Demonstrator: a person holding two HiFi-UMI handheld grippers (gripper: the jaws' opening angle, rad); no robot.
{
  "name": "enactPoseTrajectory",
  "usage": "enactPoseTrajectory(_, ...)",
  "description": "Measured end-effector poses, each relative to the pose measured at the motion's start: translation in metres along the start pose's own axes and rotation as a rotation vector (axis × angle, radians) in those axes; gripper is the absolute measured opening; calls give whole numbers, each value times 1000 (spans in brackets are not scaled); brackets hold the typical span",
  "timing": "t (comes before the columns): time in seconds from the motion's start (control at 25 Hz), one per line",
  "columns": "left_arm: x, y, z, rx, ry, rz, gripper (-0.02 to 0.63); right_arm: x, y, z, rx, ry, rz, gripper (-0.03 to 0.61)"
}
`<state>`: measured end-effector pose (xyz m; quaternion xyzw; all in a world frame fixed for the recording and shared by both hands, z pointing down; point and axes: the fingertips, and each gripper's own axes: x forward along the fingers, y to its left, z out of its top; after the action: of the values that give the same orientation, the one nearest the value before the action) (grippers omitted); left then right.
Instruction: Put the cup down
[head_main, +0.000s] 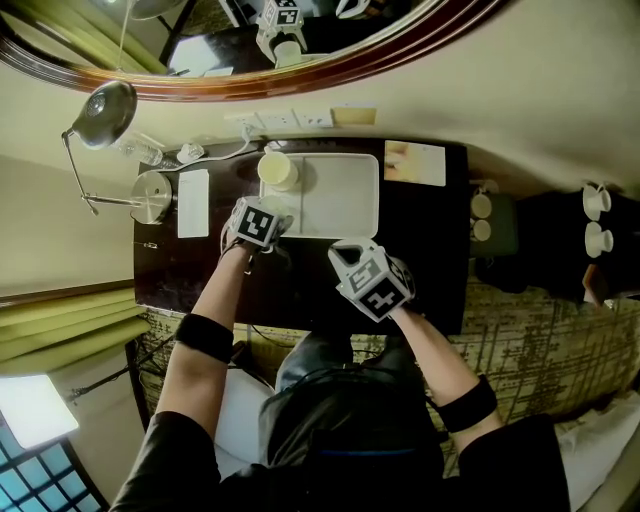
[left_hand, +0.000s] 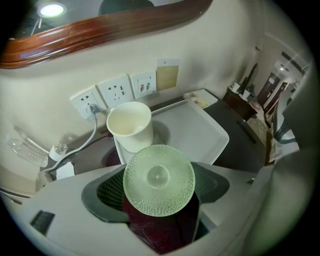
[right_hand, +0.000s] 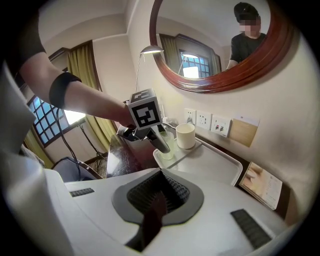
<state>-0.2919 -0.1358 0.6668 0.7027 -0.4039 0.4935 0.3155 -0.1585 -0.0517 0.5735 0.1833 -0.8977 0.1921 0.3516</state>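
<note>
A pale green dimpled glass cup (left_hand: 159, 180) stands on the near left corner of the white tray (left_hand: 200, 131), its base turned up toward the left gripper view. My left gripper (head_main: 280, 224) points steeply down over it with a jaw on each side, both pads against the glass. From the right gripper view the cup (right_hand: 170, 145) shows beside one left finger (right_hand: 161, 142). A white paper cup (head_main: 278, 170) stands upright at the tray's far left corner. My right gripper (head_main: 347, 252) hovers at the tray's near edge, shut and holding nothing.
The dark desk (head_main: 430, 260) carries a metal lidded pot (head_main: 152, 196), a white sheet (head_main: 193, 202), a desk lamp (head_main: 105, 110) and a card (head_main: 414, 162). Wall sockets (head_main: 285, 122) with a plugged cable sit behind the tray. White mugs (head_main: 597, 218) stand on a side table at right.
</note>
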Motion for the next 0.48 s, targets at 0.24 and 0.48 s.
enactPoseTrajectory(0.24, -22, -23, 20, 46, -49, -17, 388, -11, -3, -8, 19, -7, -5, 8)
enactPoseTrajectory(0.48, -43, -67, 48, 126, -75, -44, 388, -32, -12, -17, 32, -24, -15, 8)
